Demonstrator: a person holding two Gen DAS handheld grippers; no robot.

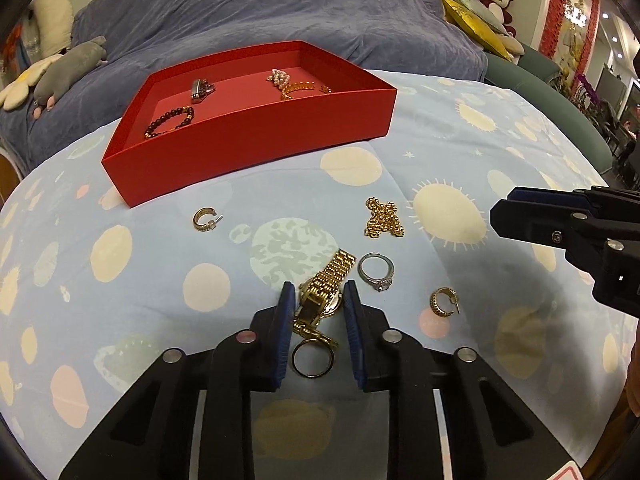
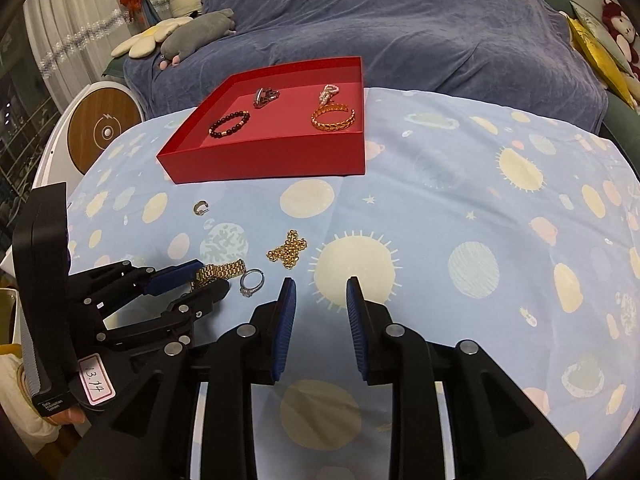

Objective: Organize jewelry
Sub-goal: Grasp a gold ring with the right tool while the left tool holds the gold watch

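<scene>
Left claw (image 1: 319, 303) clamped on shiny gold link-band watch (image 1: 329, 285), right claw (image 2: 321, 296) apart, empty

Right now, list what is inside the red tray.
The red tray holds a dark beaded bracelet, a silver clasp piece, a pearl piece and a gold chain bracelet. The near wall hides the floor just behind it.

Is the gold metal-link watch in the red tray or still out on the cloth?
Out. The gold metal-link watch lies on the planet-print cloth, between the left gripper fingers, short of the red tray.
</scene>
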